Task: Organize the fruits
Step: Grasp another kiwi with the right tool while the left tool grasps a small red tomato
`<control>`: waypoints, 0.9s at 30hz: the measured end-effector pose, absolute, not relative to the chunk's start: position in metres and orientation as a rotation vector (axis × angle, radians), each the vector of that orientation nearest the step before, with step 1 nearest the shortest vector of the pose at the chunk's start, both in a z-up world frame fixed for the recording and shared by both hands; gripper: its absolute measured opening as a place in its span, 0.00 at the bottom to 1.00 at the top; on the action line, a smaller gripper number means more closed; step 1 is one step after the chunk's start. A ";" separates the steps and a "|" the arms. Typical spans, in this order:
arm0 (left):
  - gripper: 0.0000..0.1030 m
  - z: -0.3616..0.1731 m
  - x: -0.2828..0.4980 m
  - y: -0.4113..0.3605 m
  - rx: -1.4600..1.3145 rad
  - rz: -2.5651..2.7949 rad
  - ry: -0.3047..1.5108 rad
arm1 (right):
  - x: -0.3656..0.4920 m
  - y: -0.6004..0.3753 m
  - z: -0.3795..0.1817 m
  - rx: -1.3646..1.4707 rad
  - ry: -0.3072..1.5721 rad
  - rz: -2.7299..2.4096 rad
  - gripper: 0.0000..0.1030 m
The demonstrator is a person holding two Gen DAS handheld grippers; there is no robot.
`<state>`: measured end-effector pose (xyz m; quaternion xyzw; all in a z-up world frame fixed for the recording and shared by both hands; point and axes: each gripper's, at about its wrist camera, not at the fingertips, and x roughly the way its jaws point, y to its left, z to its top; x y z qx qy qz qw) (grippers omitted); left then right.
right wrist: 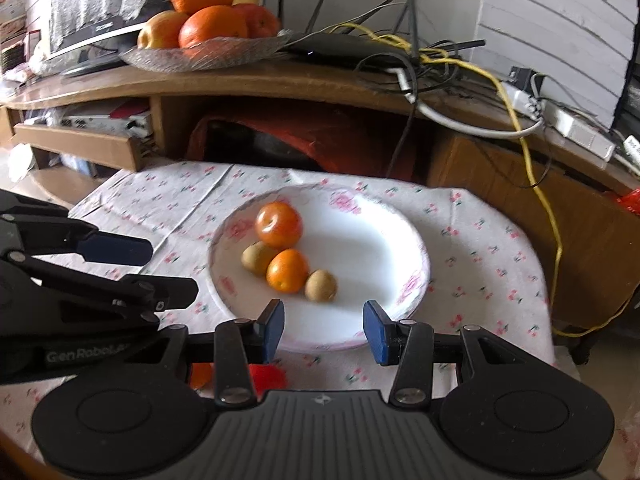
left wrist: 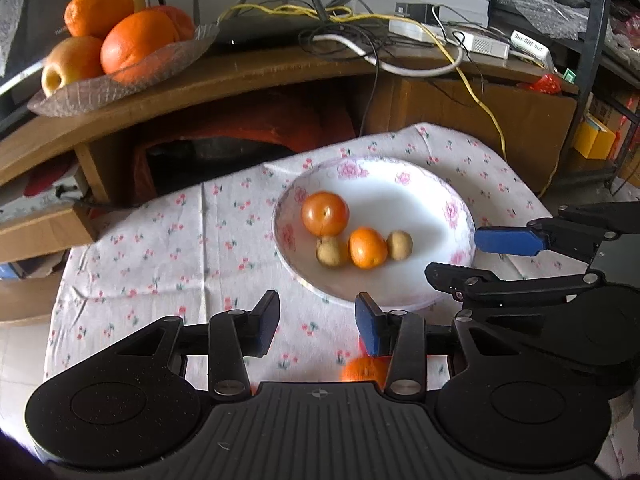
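A white floral plate sits on the flowered tablecloth. It holds a red-orange tomato-like fruit, a small orange and two brown kiwis. My left gripper hovers open and empty over the plate's near left rim. My right gripper is open and empty at the near right rim. Another orange fruit lies on the cloth, half hidden under the grippers, beside something red.
A wooden shelf unit stands behind the table, carrying a glass dish of oranges and an apple. A router, tangled cables and a yellow cord lie to the right. The tablecloth is bare on the left.
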<state>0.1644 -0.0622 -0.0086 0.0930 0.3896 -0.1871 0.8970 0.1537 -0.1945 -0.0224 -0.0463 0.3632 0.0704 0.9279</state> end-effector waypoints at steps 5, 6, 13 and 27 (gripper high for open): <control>0.55 -0.010 0.148 -0.041 0.201 -0.391 0.820 | 0.143 -0.178 -0.025 -0.098 0.772 0.210 0.43; 0.57 -0.010 0.146 -0.036 0.199 -0.391 0.825 | 0.141 -0.175 -0.026 -0.096 0.779 0.226 0.43; 0.61 -0.013 0.133 0.004 0.192 -0.363 0.841 | 0.119 -0.143 -0.029 -0.135 0.819 0.354 0.44; 0.61 -0.017 0.123 0.042 0.175 -0.407 0.866 | 0.117 -0.105 -0.058 -0.239 0.847 0.571 0.44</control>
